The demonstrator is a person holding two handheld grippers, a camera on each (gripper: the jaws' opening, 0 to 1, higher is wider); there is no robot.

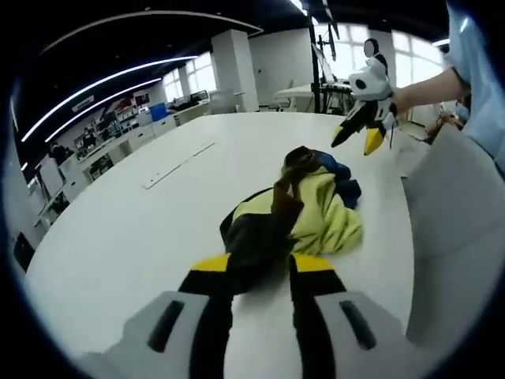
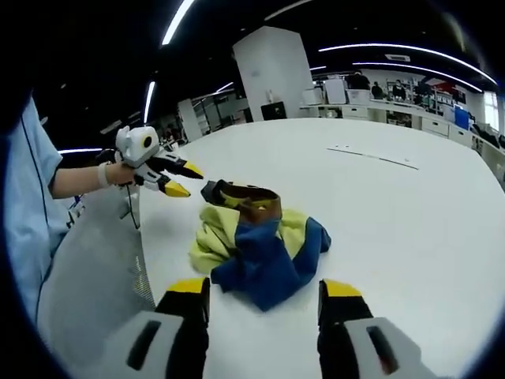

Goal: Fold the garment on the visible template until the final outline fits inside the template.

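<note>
The garment [image 1: 304, 209] is lying crumpled in a heap on the white table [image 1: 134, 221], near the edge closest to the person. It is showing yellow, blue and dark brown panels; in the right gripper view the garment [image 2: 260, 241] is presenting its blue part toward the camera, with a brown collar-like band on top.

In the left gripper view, the left gripper [image 1: 262, 276] is sitting low at the near end of the heap, jaws spread, with a dark fold of the cloth lying between the yellow tips. Whether the jaws are touching the cloth cannot be told.

The right gripper [image 2: 264, 296] is hovering just short of the blue part, jaws spread wide and holding nothing.

A grey sheet [image 2: 95, 260] is lying along the table edge beside the heap, partly under the person's sleeve [image 2: 28, 197]. A thin pale strip [image 1: 177, 166] is lying on the table well beyond the garment.
</note>
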